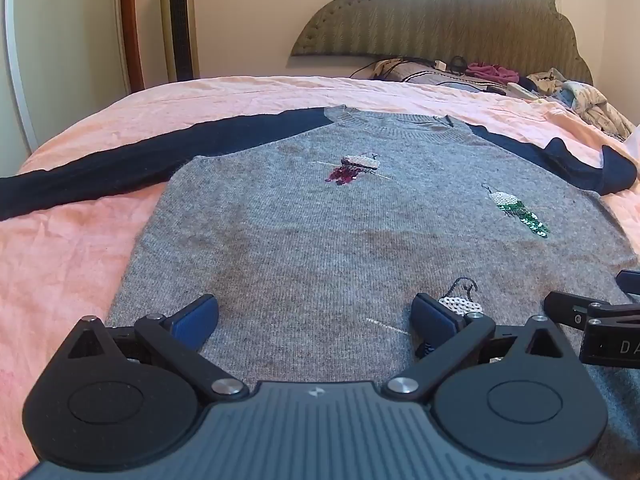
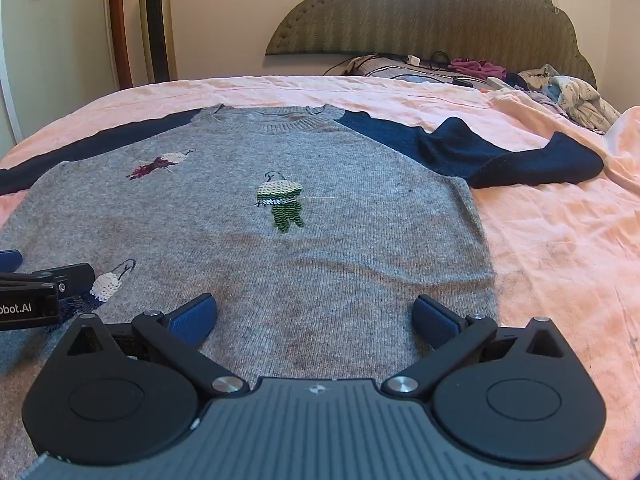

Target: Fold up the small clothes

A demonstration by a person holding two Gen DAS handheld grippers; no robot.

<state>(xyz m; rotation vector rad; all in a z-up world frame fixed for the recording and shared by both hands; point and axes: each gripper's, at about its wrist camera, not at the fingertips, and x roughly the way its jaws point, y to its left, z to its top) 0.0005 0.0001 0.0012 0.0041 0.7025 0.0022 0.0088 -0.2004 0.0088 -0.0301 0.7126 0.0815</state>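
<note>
Left gripper (image 1: 316, 318) spread wide, its 2 blue pads apart with nothing but knit showing between them, tilted down over the lower part of the grey knitted sweater with navy blue sleeves (image 1: 360, 220). Right gripper (image 2: 316, 318) is the same story: released, jaws fully apart, nothing held, hovering over the sweater's lower right portion, close to its side edge. The 2 grippers sit side by side, each catching the other's black finger at the frame edge. The sweater lies flat, front up, on the wrinkled pink bedspread (image 1: 72, 248), neckline away from the grippers. Just beside the left gripper's right pad there's a white sequin motif (image 1: 460, 305); further up, a white and dark red sequin motif (image 1: 354, 168) near the chest, and a white and green sequin motif (image 1: 516, 212) off to the right. The left navy sleeve (image 1: 120, 168) stretches out straight across the bedspread; the right navy sleeve (image 2: 500, 156) is bent and bunched, its cuff end doubled over beside the body. Beyond the sweater, at the head of the bed, a jumble of loose clothes and cables (image 2: 520, 76) lies below the olive green scalloped padded headboard (image 1: 448, 20). Over on the left against the wall stands a tall gold tower fan (image 1: 179, 20).
</note>
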